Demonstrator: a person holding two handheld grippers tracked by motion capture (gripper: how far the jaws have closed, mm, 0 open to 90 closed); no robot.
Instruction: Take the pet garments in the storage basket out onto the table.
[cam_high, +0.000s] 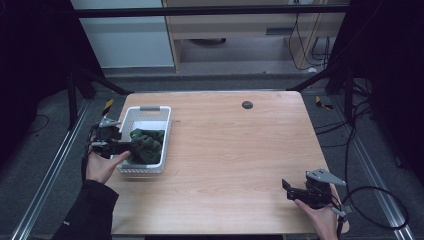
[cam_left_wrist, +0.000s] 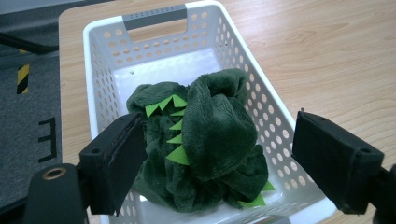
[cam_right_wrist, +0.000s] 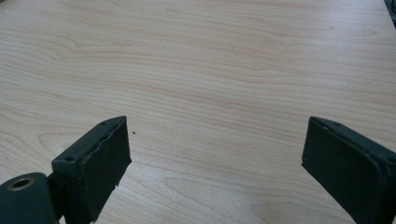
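From my remote station I had the left gripper (cam_left_wrist: 212, 154) poised at the near-left edge of the white basket (cam_high: 165, 131), its jaws spread wide on either side of the dark green plush cloth (cam_left_wrist: 205, 140) and not touching it. The cloth lay bunched in the near half of the basket, with a row of bright green felt spikes (cam_left_wrist: 175, 123) showing along one fold; the far half of the basket floor was bare. In the high view the same gripper (cam_high: 120, 146) sat just over the basket's left wall, with the hand under it.

The right gripper (cam_right_wrist: 212, 154) I held well apart, near the right near corner of the wooden table (cam_high: 225, 150), jaws equally spread and holding nothing, with only bare wood ahead of it.

I judged the work to be barely begun or just finished: if the cloth was to come out, the grasp had not yet been made; if it was to go in, it already lay inside and only the withdrawal was left. I could not settle which.

The bundle's underside and its near end were hidden behind the jaws and the basket's near rim, so I could not tell what the garment or toy really was. A small dark round spot (cam_high: 247, 104) on the far table was too small to identify.
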